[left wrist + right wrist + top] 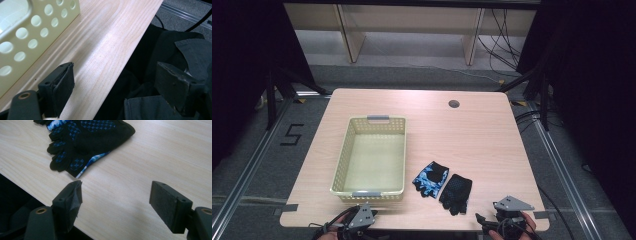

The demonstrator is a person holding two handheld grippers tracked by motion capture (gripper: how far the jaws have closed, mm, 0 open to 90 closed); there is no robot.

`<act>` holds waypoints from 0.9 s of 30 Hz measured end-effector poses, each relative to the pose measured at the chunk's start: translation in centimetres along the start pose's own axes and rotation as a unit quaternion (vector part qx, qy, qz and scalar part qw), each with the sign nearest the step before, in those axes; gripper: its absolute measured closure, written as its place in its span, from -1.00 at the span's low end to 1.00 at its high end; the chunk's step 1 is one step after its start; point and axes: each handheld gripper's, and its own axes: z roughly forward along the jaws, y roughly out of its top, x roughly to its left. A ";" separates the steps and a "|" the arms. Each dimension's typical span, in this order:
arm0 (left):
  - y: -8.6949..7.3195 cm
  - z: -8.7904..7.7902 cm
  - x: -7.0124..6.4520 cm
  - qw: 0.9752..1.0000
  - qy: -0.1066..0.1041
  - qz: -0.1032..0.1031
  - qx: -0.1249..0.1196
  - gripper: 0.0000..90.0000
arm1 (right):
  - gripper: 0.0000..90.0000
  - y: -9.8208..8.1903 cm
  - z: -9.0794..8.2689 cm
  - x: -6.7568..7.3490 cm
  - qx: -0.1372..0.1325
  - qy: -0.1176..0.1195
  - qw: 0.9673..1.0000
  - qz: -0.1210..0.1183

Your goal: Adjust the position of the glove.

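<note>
Two fingerless gloves lie side by side near the table's front: a blue patterned glove (pixel 430 179) and, to its right, a black glove (pixel 456 193) (pixel 85 142) lying palm up with blue dots. A pale yellow perforated basket (pixel 371 156) (pixel 30 32) stands left of them with nothing in it. My left gripper (pixel 358 220) (pixel 115 87) hovers at the table's front edge just below the basket, jaws open and bare. My right gripper (pixel 492 220) (pixel 116 202) sits at the front edge, right of the black glove, also open with nothing between its jaws.
The wooden table (pixel 472 140) has a round cable hole (pixel 454 104) near its back edge. Dark clothing (pixel 172 50) shows beyond the table's front edge in the left gripper view. Cables and frame legs lie on the floor behind the table.
</note>
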 end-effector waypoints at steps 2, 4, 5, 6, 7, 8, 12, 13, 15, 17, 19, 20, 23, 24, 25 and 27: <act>0.0 0.0 -0.1 1.000 0.001 -0.004 -0.002 -0.65 | -0.31 0.1 0.0 -0.1 -0.007 0.004 1.000 -0.015; 0.0 0.1 -0.2 1.000 0.000 -0.007 -0.004 -0.65 | -0.29 0.1 0.0 0.1 -0.011 0.011 1.000 -0.010; 0.0 0.1 -0.2 1.000 0.001 -0.006 -0.003 -0.65 | -0.29 0.1 0.0 0.1 -0.011 0.011 1.000 -0.010; 0.0 0.1 0.0 1.000 0.000 0.008 -0.002 -0.65 | -0.19 0.3 0.0 0.0 -0.020 0.012 0.999 -0.027; 0.0 0.1 0.0 1.000 0.000 0.008 -0.002 -0.65 | -0.19 0.3 0.0 0.0 -0.020 0.012 0.999 -0.027; 0.0 0.2 0.0 1.000 -0.002 -0.002 0.004 -0.65 | -0.01 0.6 -0.1 0.2 -0.027 0.024 0.999 -0.017; 0.1 0.2 0.0 1.000 -0.002 0.006 -0.002 -0.65 | 0.41 1.5 -0.5 0.1 -0.053 0.010 0.998 -0.030; 0.1 0.2 0.0 1.000 -0.002 0.006 -0.002 -0.65 | 0.41 1.5 -0.5 0.1 -0.053 0.010 0.998 -0.030; 0.0 0.3 -0.1 1.000 -0.002 -0.002 -0.004 -0.65 | 0.70 2.3 -0.4 0.2 -0.066 0.001 0.997 -0.048; 0.1 0.2 0.0 1.000 -0.003 0.006 -0.001 -0.65 | 0.79 2.6 -0.4 0.2 -0.064 -0.002 0.996 -0.054; 0.1 0.2 0.0 1.000 -0.002 0.007 -0.001 -0.65 | 0.94 3.2 -0.1 0.2 -0.063 0.001 0.996 -0.060; 0.0 0.2 -0.1 1.000 -0.003 -0.002 0.000 -0.65 | 0.96 3.9 0.4 -0.1 -0.071 -0.010 0.994 -0.082; 0.0 0.3 0.0 1.000 -0.006 -0.006 -0.002 -0.65 | 0.99 4.8 1.3 -0.6 -0.074 -0.009 0.994 -0.081; 0.1 0.2 0.1 1.000 -0.003 0.005 -0.002 -0.65 | 1.00 5.1 1.6 -0.7 -0.069 0.002 0.995 -0.071; 0.1 0.2 0.1 1.000 -0.003 0.005 -0.002 -0.65 | 1.00 5.4 2.1 -1.0 -0.073 0.000 0.994 -0.077; 0.0 0.3 0.0 1.000 -0.002 -0.007 -0.002 -0.65 | 1.00 5.8 2.4 -1.3 -0.075 -0.006 0.993 -0.086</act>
